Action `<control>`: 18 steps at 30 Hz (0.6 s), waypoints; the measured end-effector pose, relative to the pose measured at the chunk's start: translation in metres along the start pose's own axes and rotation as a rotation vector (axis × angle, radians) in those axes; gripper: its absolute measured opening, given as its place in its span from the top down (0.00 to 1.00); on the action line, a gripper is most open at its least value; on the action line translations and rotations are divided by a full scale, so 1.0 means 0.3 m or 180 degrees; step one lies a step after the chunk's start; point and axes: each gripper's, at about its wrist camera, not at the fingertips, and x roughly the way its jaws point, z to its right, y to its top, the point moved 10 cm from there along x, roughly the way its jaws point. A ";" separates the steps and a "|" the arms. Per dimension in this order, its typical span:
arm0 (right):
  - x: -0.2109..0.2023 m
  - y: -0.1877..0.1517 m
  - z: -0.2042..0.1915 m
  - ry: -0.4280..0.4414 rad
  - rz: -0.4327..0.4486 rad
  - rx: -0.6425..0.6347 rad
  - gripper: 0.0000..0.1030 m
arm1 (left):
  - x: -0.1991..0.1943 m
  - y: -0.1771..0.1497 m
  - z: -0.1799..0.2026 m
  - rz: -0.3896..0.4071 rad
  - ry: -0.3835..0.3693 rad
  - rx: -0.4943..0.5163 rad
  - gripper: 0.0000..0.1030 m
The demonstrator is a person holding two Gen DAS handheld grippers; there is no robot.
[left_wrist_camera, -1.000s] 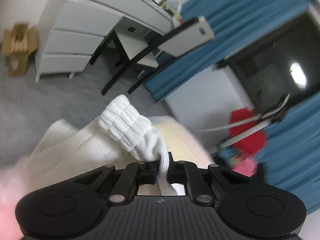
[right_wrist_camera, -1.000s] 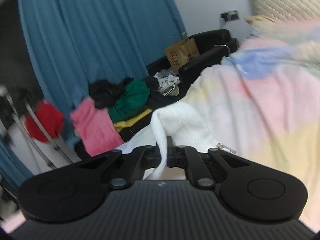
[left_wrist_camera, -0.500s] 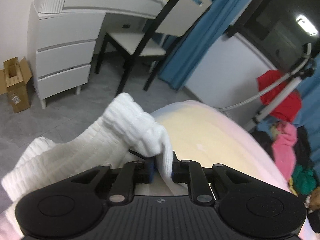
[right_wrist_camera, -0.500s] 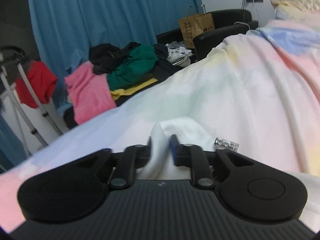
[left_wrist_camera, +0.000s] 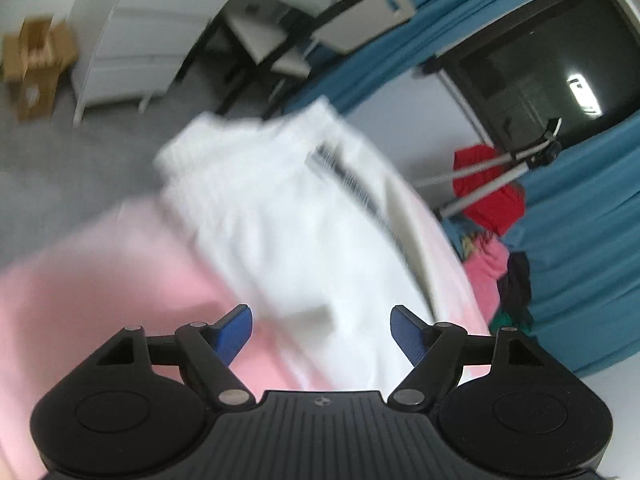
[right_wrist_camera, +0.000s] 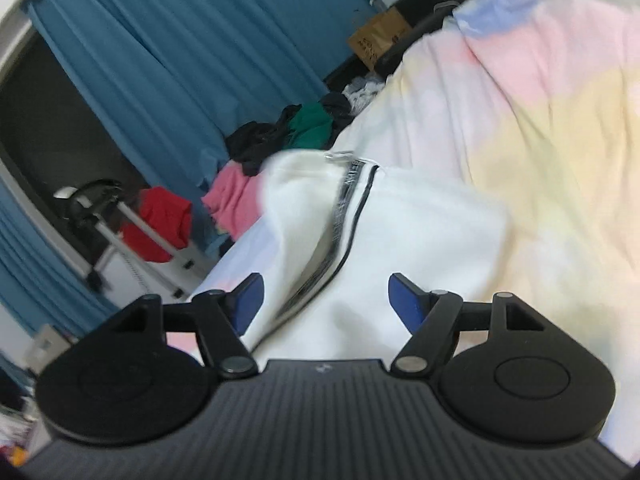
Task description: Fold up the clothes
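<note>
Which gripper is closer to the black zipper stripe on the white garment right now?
Right. The right gripper hangs open directly over the black zipper stripe, which runs up from between its fingers. The left gripper is also open, but the stripe lies farther ahead, toward the garment's far edge.

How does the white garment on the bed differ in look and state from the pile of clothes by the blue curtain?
The white garment is one pale piece with a dark striped band, spread on the pastel bedcover; the pile of clothes mixes black, green and pink pieces. The garment lies fairly flat, while the pile is crumpled. Neither is held: the right tool is open.
</note>
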 end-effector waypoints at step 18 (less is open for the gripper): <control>0.301 -0.061 0.070 -0.0238 -0.0158 0.0516 0.67 | 0.185 0.085 -0.119 0.0609 0.0184 -0.0893 0.87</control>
